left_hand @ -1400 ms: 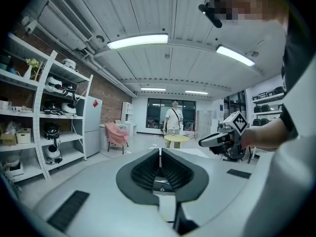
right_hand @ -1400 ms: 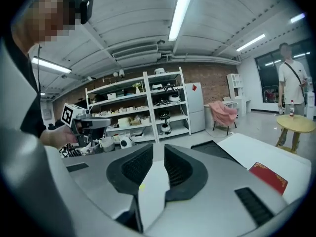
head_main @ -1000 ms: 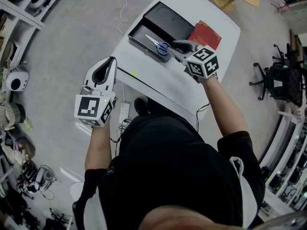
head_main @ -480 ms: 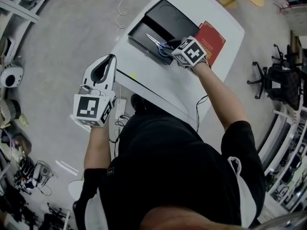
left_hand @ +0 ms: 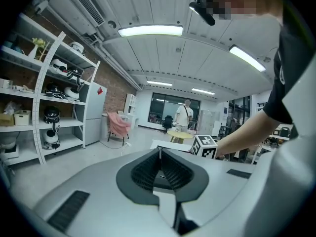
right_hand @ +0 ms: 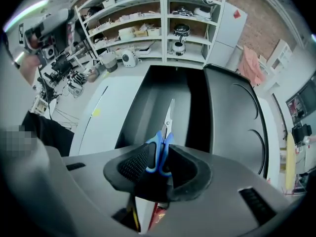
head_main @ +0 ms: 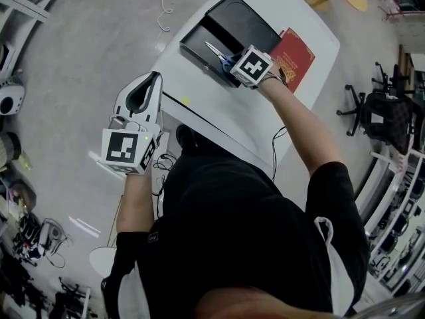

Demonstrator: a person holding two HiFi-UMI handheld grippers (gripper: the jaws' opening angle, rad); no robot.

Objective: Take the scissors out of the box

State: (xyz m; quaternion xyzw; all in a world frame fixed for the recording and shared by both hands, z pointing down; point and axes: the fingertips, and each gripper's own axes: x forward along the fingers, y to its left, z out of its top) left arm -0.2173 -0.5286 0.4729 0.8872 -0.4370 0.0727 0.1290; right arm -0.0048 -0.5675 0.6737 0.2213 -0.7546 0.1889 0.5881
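Right gripper [right_hand: 159,158]: the jaws stand spread wide and have just been opening. The blue handles of the scissors [right_hand: 164,138] sit between the pads, not yet pinched as far as I can tell. The gripper points steeply down into the black box [right_hand: 148,100].

Scissors lie flat on the box floor, handles at the box's near end, blades running toward its far end. The black lid [right_hand: 232,117] lies open along one side of the box.

Step in hand, by my reading, is closing on the handles.
- Keep the pads square to the two loops.
- Sink until the pads bracket the thick plastic, not just its upper edge.
- Close slowly, so the loops press together and the blades do not swing open.
- Lift straight up, since the near box wall is close and a trailing blade tip could catch on it.

Left gripper [left_hand: 159,154]: jaws pressed together, nothing between them. It is held well apart from the box, out past the table [head_main: 219,108] edge.

A red booklet [head_main: 297,53] lies just beside the box, on the right-arm side.
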